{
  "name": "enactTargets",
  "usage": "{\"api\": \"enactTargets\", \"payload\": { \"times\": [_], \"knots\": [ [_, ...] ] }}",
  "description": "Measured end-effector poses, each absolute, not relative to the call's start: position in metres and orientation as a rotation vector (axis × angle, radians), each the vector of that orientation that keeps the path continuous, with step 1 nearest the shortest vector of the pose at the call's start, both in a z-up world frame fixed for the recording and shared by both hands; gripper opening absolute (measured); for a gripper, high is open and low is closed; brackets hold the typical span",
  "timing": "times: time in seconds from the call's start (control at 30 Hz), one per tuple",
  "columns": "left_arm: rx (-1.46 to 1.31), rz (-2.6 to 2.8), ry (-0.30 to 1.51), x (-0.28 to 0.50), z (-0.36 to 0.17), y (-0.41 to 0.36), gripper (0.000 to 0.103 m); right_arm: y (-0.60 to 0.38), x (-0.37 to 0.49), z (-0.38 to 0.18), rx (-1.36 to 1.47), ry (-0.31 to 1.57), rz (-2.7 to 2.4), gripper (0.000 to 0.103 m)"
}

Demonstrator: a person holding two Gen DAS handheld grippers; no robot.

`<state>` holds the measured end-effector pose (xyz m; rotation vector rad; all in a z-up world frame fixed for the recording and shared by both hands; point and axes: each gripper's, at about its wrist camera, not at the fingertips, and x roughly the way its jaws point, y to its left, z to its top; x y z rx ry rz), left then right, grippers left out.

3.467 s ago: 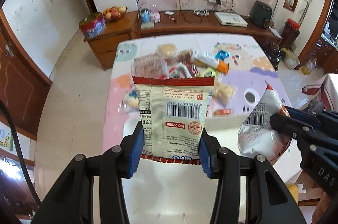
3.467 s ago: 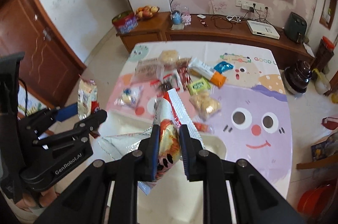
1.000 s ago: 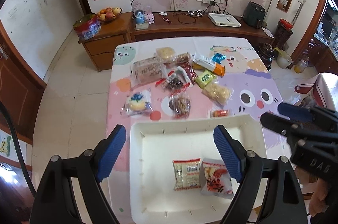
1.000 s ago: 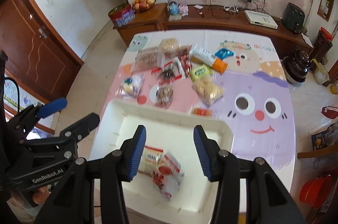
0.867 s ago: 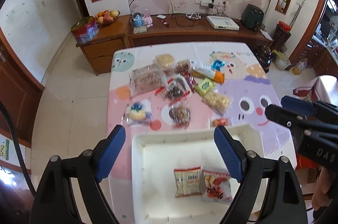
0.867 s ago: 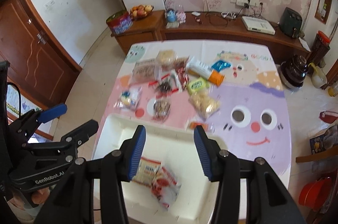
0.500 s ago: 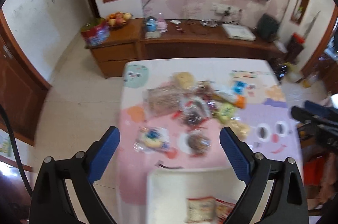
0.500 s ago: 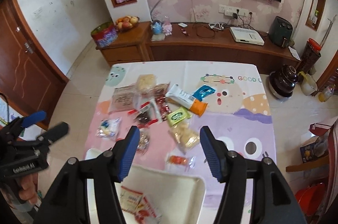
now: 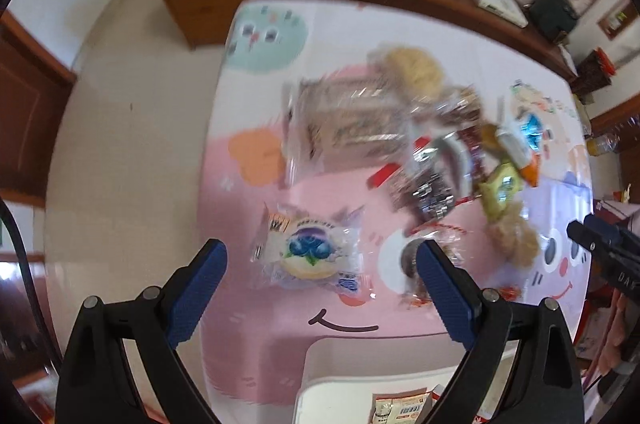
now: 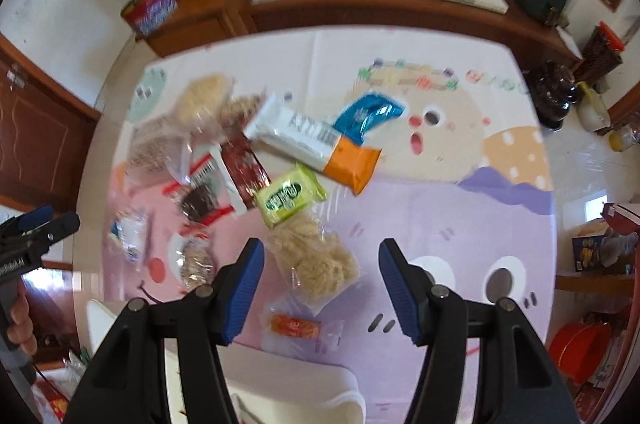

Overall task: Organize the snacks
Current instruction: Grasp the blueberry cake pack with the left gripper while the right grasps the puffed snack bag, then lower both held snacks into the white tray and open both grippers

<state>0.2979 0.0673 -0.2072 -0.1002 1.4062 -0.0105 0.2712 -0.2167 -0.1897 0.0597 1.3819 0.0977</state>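
**Left wrist view: both grippers over the pile, reaching for the next two packets**

Left wrist view first. Nearest, the white tray (image 9: 360, 396) shows its far rim at the bottom edge, with one packet (image 9: 400, 410) lying inside. The left gripper (image 9: 320, 288) has its jaws spread wide with nothing between the pads; they have just been opening. It points down over the pink part of the tablecloth (image 9: 248, 324), and the clear blueberry cake packet (image 9: 310, 252) lies flat right between the blue pads, a little beyond them and not touched.

In the right wrist view the right gripper (image 10: 322, 290) also stands open and empty, its jaws just widened too. A clear bag of pale crisps (image 10: 316, 260) lies between its pads, just beyond the fingertips, with a small orange sweet (image 10: 294, 326) nearer, beside the tray rim. Farther out sit the green packet (image 10: 290, 195), the white and orange biscuit pack (image 10: 316, 143) and the blue wrapper (image 10: 366, 115), close together.

By my reading this is the reach for a second pair of snacks. Each gripper needs to come down so its pads straddle its packet, then close gently: both wrappers are thin, slippery and crushable. The blur hides how close the pads are to the table.
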Motion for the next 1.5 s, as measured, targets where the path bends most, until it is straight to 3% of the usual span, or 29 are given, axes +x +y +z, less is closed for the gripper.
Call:
{"api": "enactTargets", "payload": {
  "times": [0.57,0.9,1.0,1.07,1.27,1.5],
  "knots": [
    [-0.424,0.169,1.568,0.302,-0.291,0.093,0.095,-0.16,0.267,-0.272,-0.326,1.529,0.182,0.06],
    [-0.253,0.2,1.625,0.315,-0.314,0.065,0.095,-0.159,0.26,-0.283,-0.333,1.563,0.186,0.056],
    [-0.226,0.189,1.655,0.319,-0.319,0.061,0.087,-0.169,0.255,-0.281,-0.311,1.556,0.181,0.044],
    [-0.203,0.183,1.647,0.317,-0.323,0.062,0.073,-0.176,0.255,-0.279,-0.263,1.563,0.174,0.043],
    [-0.209,0.136,1.583,0.31,-0.305,0.057,0.051,-0.193,0.253,-0.253,-0.18,1.512,0.15,0.043],
    [-0.186,0.068,1.414,0.288,-0.242,0.043,0.046,-0.202,0.236,-0.187,-0.061,1.363,0.138,0.043]
  ]
}}
